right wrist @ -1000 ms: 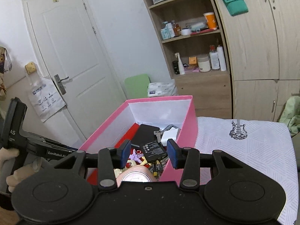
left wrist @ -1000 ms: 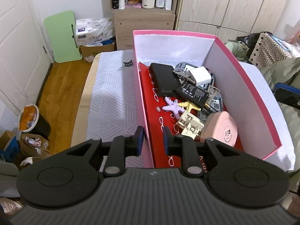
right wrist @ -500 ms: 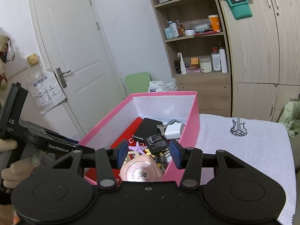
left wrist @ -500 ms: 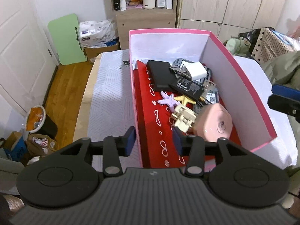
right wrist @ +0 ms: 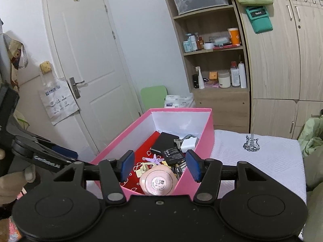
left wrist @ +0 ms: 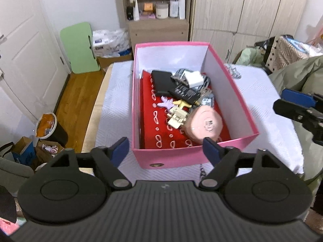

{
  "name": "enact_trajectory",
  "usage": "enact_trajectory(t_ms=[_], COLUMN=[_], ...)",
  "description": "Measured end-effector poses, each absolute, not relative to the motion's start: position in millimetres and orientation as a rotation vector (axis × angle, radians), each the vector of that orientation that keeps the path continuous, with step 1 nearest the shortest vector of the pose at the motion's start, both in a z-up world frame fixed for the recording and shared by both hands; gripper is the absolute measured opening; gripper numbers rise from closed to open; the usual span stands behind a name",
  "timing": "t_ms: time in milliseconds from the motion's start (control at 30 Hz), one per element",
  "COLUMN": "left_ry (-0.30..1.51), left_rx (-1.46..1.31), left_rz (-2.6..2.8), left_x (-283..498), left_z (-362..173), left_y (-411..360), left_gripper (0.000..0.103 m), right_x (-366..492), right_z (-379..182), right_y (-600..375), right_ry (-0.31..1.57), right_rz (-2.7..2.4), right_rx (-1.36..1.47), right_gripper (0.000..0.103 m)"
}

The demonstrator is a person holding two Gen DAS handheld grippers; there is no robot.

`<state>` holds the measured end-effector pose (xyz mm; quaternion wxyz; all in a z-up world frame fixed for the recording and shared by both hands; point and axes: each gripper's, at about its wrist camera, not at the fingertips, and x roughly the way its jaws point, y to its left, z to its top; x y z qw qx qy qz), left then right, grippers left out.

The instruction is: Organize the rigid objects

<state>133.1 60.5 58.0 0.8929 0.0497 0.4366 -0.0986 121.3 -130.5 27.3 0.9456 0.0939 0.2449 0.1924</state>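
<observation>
A pink box (left wrist: pixel 182 157) of odds and ends sits on the white-quilted bed (left wrist: pixel 115 104). Shelves (left wrist: pixel 157 2) stand at twelve o'clock, a door (right wrist: pixel 84 60) at nine. Both tongs (left wrist: pixel 166 151) (right wrist: pixel 159 165) are spreading wider, empty.

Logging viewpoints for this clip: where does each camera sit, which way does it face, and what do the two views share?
Left wrist: on the left gripper, jaws opening and empty, looking steeply down into the pink box; the right gripper enters at right.
Right wrist: on the right gripper, jaws opening and empty, facing across the box toward the door; a hand shows at left.
Shared: the box, pink round case, shelf.
</observation>
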Motion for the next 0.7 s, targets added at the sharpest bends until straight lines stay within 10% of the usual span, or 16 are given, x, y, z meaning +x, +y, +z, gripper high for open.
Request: enact_trajectory(t_ms=[367, 500, 700], left_ry=[0.837, 0.824, 0.885], left_rx=[0.105, 0.106, 0.137], left_rz=[-0.209, -0.166, -0.134], left_x=[95.9, 89.2, 89.5], left_z=[78.7, 79.2, 71.6], left_y=[36.9, 36.5, 28.0], left_gripper=[0.085, 0.099, 0.099], right_x=[95.4, 88.6, 78.2], right_z=[53.7, 58.7, 60.8], right_y=[-145.2, -150.4, -153.9], right_ry=[0.483, 0.480, 0.522], right_rz=[0.383, 0.313, 0.184], right_rx=[0.148, 0.168, 0.202], right_gripper=[0.069, 0.100, 0.103])
